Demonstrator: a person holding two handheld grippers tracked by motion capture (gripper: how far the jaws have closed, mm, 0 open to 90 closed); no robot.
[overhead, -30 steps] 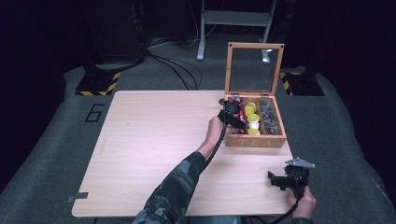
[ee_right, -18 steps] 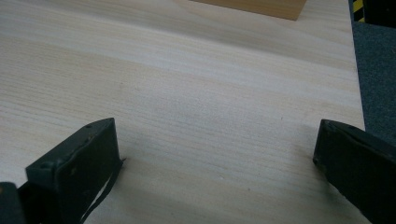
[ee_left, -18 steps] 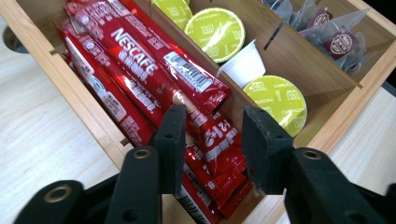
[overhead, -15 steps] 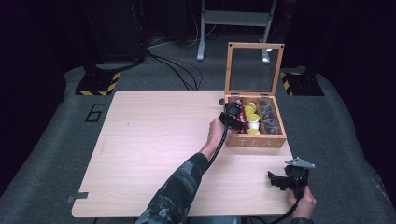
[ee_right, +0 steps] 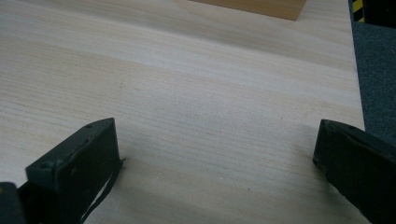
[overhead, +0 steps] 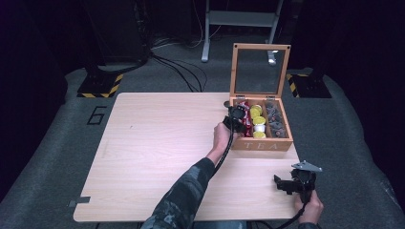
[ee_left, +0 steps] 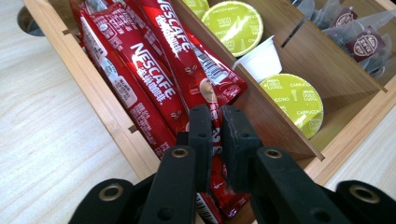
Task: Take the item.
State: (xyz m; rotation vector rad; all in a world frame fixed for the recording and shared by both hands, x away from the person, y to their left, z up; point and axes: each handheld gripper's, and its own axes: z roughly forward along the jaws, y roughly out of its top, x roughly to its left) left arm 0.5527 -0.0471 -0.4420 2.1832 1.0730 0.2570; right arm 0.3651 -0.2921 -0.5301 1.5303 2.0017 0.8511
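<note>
An open wooden tea box [overhead: 260,144] stands at the table's right. Its left compartment holds red Nescafé sachets [ee_left: 149,79], the middle one yellow-lidded capsules [ee_left: 292,100] and a small white cup [ee_left: 261,60], the right one tea bags [overhead: 276,119]. My left gripper [overhead: 237,117] reaches down into the left compartment. In the left gripper view, the gripper [ee_left: 218,135] has its jaws pinched on one red sachet. My right gripper [overhead: 282,185] rests near the table's front right corner. In its own view, the right gripper [ee_right: 215,154] is open over bare wood.
The box's glass lid [overhead: 260,71] stands upright at the back. The table's right edge [ee_right: 357,93] runs close beside the right gripper, with grey floor beyond. A stand's base [overhead: 100,86] with striped tape sits behind the table at the left.
The left gripper has stayed at the box's left compartment, shifting only slightly. The right gripper has not moved.
</note>
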